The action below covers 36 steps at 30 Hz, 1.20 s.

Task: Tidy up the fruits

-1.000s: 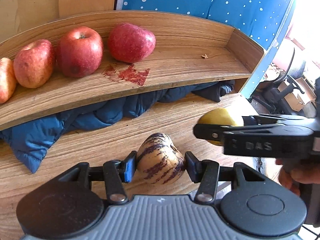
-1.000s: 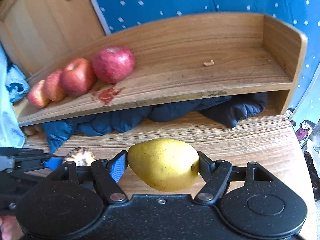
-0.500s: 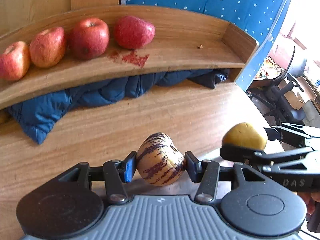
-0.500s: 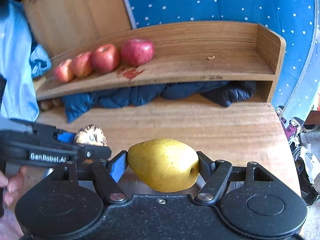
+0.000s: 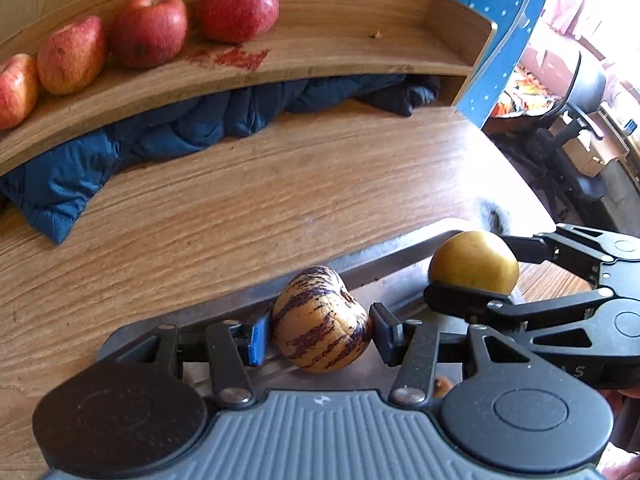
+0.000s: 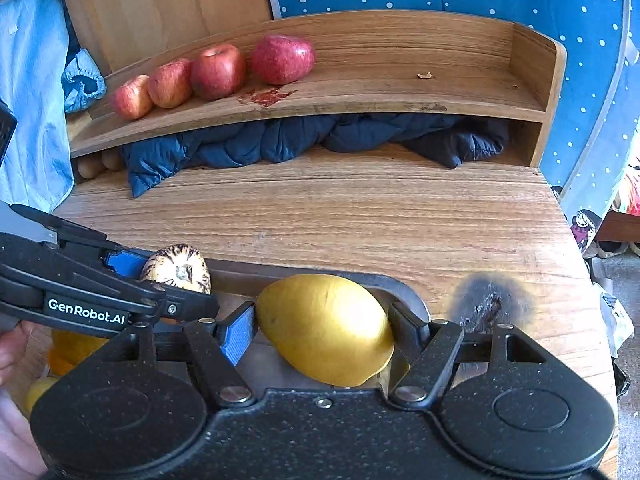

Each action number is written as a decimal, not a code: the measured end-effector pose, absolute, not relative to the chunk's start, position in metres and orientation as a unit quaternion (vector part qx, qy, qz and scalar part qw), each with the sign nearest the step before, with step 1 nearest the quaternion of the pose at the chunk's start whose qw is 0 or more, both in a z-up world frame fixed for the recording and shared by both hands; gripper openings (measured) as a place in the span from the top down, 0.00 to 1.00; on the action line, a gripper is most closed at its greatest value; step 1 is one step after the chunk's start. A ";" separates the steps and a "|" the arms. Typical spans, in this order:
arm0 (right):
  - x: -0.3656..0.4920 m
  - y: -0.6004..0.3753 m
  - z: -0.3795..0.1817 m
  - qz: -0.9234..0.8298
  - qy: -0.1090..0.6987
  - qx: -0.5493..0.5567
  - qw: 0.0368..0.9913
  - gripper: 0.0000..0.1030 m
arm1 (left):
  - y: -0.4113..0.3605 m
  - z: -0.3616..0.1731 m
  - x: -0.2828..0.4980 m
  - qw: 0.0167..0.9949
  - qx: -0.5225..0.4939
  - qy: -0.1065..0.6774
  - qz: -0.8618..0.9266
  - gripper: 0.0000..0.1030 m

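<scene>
The left tongs (image 5: 322, 334) are closed on a striped cream-and-purple fruit (image 5: 322, 320), which is clamped between a blue pad and a black pad. The right tongs (image 6: 322, 330) are closed on a yellow fruit (image 6: 324, 328), clamped the same way. Both fruits are held just above a grey metal tray (image 5: 360, 264) that lies at the near edge of the wooden desk (image 5: 240, 208); whether either fruit touches the tray cannot be told. In the right wrist view, orange and yellow fruit (image 6: 68, 348) lies at the tray's left end, largely hidden beneath the left tongs. At the back of the desk stands a raised wooden shelf (image 6: 400, 80) with a back wall and a right end wall. It carries four red apples (image 6: 218, 70) in a row on its left half, each touching or just beside the next, and a red stain (image 6: 266, 96) lies in front of the rightmost apple. The right half of the shelf holds only a small brown scrap (image 6: 424, 75). A dark blue quilted jacket (image 6: 280, 140) is stuffed into the gap beneath the shelf. A black scorch mark (image 6: 488, 304) lies on the desk beside the tray's right corner. The body of the left tongs bears the white lettering "GenRobot.AI" (image 6: 86, 315).
</scene>
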State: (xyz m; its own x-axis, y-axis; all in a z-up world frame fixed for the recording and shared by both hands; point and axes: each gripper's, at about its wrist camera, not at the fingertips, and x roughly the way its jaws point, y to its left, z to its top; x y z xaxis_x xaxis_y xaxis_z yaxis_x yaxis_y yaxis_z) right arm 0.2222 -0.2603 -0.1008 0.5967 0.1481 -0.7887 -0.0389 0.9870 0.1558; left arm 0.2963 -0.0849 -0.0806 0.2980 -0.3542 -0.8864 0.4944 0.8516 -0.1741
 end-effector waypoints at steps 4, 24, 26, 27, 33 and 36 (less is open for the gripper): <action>0.219 -0.264 -0.099 0.058 0.434 0.063 0.897 0.32 | -0.081 -0.081 0.294 0.804 0.054 0.535 -0.253 0.46; 0.123 -0.279 -0.046 0.057 0.344 0.074 0.934 0.13 | -0.049 -0.019 0.185 0.898 -0.054 0.428 -0.089 0.01; 0.111 -0.280 -0.041 0.058 0.333 0.072 0.938 0.08 | -0.044 -0.015 0.163 0.908 -0.060 0.409 -0.069 0.01; 0.104 -0.280 -0.039 0.059 0.327 0.071 0.941 0.06 | -0.043 -0.012 0.153 0.912 -0.061 0.401 -0.058 0.01; 0.068 -0.278 -0.025 0.074 0.307 0.063 0.947 0.01 | -0.037 0.002 0.105 0.924 -0.065 0.377 -0.025 0.01; 0.056 -0.279 -0.017 0.079 0.300 0.065 0.948 0.01 | -0.035 0.008 0.090 0.924 -0.070 0.377 -0.012 0.01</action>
